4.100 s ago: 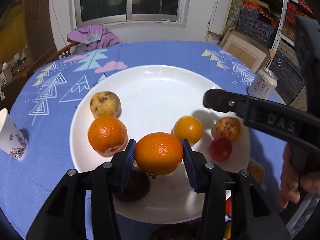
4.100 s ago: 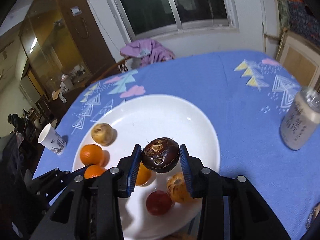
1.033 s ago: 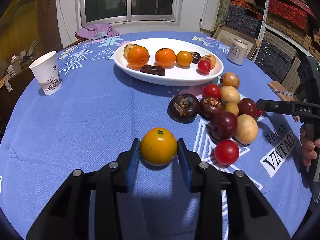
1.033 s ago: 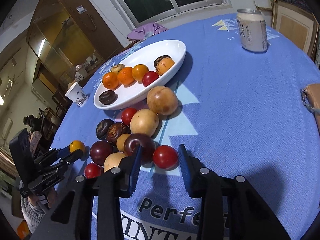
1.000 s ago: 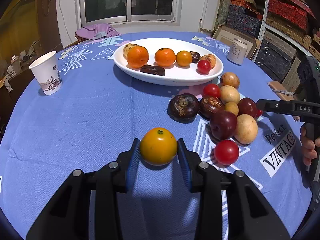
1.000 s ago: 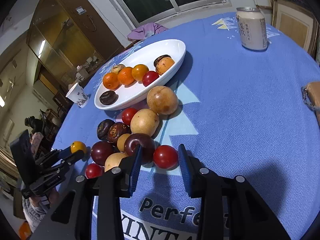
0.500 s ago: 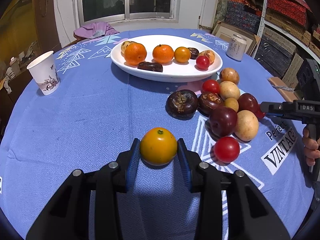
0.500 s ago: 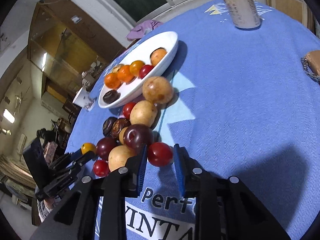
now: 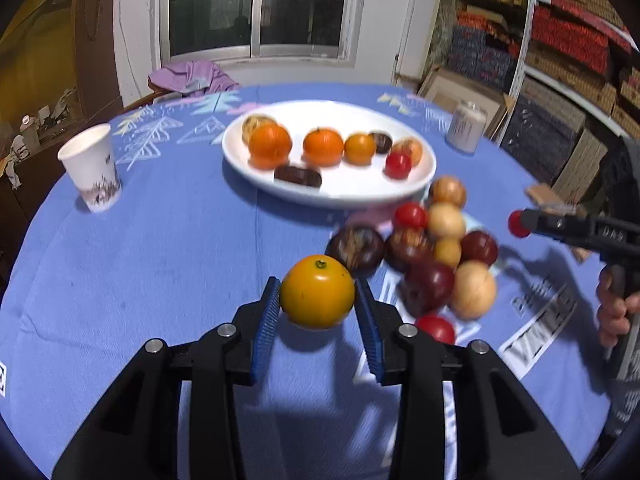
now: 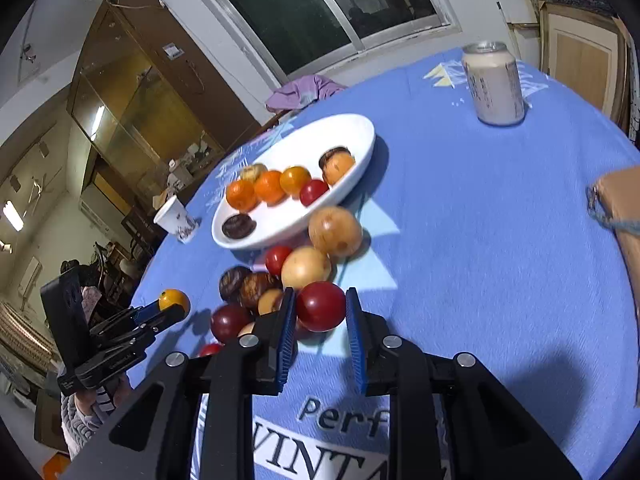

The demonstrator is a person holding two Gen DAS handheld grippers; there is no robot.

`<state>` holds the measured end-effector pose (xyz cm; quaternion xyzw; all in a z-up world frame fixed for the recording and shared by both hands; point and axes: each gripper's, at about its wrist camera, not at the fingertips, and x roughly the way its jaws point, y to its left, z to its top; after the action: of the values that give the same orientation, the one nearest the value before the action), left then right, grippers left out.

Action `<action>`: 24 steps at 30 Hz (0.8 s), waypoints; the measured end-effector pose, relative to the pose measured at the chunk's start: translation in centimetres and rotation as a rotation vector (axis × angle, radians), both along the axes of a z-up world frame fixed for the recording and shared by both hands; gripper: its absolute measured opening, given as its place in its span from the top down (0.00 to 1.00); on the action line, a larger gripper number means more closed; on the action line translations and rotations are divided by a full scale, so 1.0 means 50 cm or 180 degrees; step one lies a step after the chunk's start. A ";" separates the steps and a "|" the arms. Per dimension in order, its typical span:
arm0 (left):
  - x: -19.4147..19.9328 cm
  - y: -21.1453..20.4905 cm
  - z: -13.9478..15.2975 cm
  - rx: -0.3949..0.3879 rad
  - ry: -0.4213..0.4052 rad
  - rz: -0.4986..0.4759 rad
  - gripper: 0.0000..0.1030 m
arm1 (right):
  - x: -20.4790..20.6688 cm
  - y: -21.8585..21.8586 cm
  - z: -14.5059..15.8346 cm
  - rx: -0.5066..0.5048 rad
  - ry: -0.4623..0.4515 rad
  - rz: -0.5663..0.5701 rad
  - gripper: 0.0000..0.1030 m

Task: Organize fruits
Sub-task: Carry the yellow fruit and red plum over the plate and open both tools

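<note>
My left gripper (image 9: pixel 317 312) is shut on a yellow-orange fruit (image 9: pixel 317 291) and holds it above the blue tablecloth, near side of the fruit pile (image 9: pixel 432 256). My right gripper (image 10: pixel 320 316) is shut on a red tomato (image 10: pixel 321 306), lifted over the pile (image 10: pixel 280 276). The white plate (image 9: pixel 348 194) beyond holds oranges, a red tomato and dark fruits; it also shows in the right wrist view (image 10: pixel 280 224). The right gripper with the tomato (image 9: pixel 518 224) shows at the right of the left wrist view; the left gripper (image 10: pixel 170 308) shows at the left of the right wrist view.
A paper cup (image 9: pixel 91 168) stands at the left of the table. A drink can (image 10: pixel 494 84) stands at the far right, beyond the plate. A brown pouch (image 10: pixel 624 216) lies at the right edge. A purple cloth (image 9: pixel 188 76) hangs on a chair behind the table.
Both grippers have risen: the left lifted the yellow-orange fruit off the cloth, the right closed on the red tomato and lifted it from the pile.
</note>
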<state>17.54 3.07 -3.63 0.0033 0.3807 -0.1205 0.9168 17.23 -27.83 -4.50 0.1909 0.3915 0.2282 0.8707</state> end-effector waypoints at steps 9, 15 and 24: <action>0.150 -0.105 0.059 0.0041 -0.0007 -0.0166 0.64 | 0.167 0.066 0.092 -0.0171 -0.0101 -0.0044 0.76; 0.220 -0.157 0.011 0.0162 0.0169 -0.0217 0.64 | 0.291 0.113 0.076 -0.0295 -0.0020 -0.0183 0.76; 0.250 -0.133 0.005 -0.0097 0.0151 -0.0177 0.28 | 0.378 0.156 0.044 -0.0224 -0.0131 -0.0181 0.53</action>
<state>30.04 -3.59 -3.40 -0.0030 0.4002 -0.1518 0.9037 36.11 -20.01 -2.32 0.1665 0.3758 0.1933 0.8909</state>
